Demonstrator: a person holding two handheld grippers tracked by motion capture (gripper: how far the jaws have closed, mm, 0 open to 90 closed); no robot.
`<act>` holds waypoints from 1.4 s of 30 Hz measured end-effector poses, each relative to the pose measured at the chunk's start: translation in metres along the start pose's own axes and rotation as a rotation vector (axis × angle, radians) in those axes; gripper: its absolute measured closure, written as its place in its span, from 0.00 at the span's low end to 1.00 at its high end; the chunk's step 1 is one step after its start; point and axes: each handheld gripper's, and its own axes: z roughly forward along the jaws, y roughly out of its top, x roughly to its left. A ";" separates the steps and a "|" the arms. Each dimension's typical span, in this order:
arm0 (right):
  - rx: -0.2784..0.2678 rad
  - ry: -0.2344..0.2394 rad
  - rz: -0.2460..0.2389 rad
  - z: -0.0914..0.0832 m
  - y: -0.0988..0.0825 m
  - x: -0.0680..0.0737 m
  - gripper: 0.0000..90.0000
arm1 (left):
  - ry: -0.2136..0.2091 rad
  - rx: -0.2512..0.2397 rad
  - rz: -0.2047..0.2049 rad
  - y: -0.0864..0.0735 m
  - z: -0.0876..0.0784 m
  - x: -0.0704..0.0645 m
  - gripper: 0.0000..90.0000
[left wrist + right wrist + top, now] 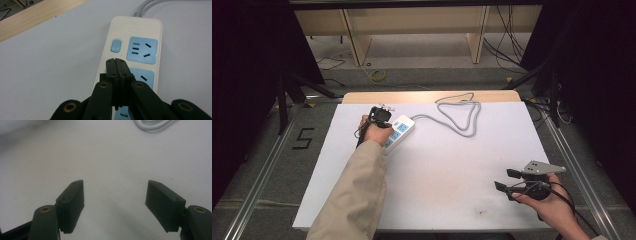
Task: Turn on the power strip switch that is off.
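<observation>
White plastic power strip [132, 50] with pale blue sockets and grey cord: far-left part of white table [437, 170]. Left gripper [116, 61]: jaws pressed together, empty, tips over the strip beside its blue switch [116, 46]. Right gripper [115, 195]: jaws wide apart, empty, near right edge.

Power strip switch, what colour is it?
Light blue switch on the cream power strip; clearest in the left gripper view.

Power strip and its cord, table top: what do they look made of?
Power strip: likely hard moulded plastic, cream, smooth semi-matte, with pale blue socket faces and switch. Cord: grey, probably flexible rubber or PVC sheath; it lies in loose loops. Table top: matte white sheet, with a wood-look edge at the far side.
</observation>
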 end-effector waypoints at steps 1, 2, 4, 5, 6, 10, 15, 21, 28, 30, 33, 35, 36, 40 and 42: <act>0.000 0.000 0.000 0.000 0.000 0.000 0.35 | 0.000 -0.004 -0.005 0.000 0.000 0.000 1.00; 0.000 0.000 -0.001 0.000 0.000 0.000 0.35 | -0.001 -0.005 -0.007 0.000 0.000 0.000 1.00; -0.003 0.001 0.000 0.000 0.000 0.000 0.35 | -0.002 -0.003 -0.009 0.000 0.001 0.001 1.00; -0.003 0.001 -0.001 0.000 0.000 0.000 0.35 | -0.002 -0.003 -0.010 0.000 0.002 0.001 1.00; -0.001 0.001 0.000 0.000 0.000 0.000 0.35 | -0.001 -0.002 -0.013 0.000 0.002 0.001 1.00; -0.001 0.002 0.002 0.000 0.000 0.000 0.35 | 0.000 -0.004 -0.012 0.000 0.003 0.002 1.00; 0.000 0.003 0.002 0.000 0.000 0.000 0.35 | 0.010 0.011 -0.013 -0.001 0.005 0.006 1.00; 0.001 0.003 0.000 0.000 0.000 0.000 0.35 | 0.010 0.017 -0.011 -0.002 0.006 0.008 1.00; 0.002 0.003 0.001 0.001 0.000 0.000 0.35 | 0.019 0.025 -0.022 -0.002 0.009 0.007 1.00; 0.002 0.004 -0.001 0.001 0.000 0.001 0.35 | 0.015 0.024 -0.021 -0.001 0.011 0.005 1.00; 0.002 0.005 -0.003 0.000 0.000 0.001 0.35 | 0.015 0.031 -0.019 -0.001 0.012 0.005 1.00; 0.002 0.006 -0.002 0.000 0.000 0.001 0.35 | 0.016 0.035 -0.019 -0.002 0.013 0.006 1.00; 0.001 0.005 -0.002 0.000 0.000 0.001 0.35 | 0.017 0.037 -0.019 -0.001 0.013 0.006 1.00; 0.000 0.006 -0.003 0.000 0.000 0.001 0.35 | 0.015 0.038 -0.022 -0.001 0.013 0.005 1.00; -0.001 0.006 -0.004 0.000 0.000 0.001 0.35 | 0.014 0.037 -0.019 0.000 0.014 0.005 1.00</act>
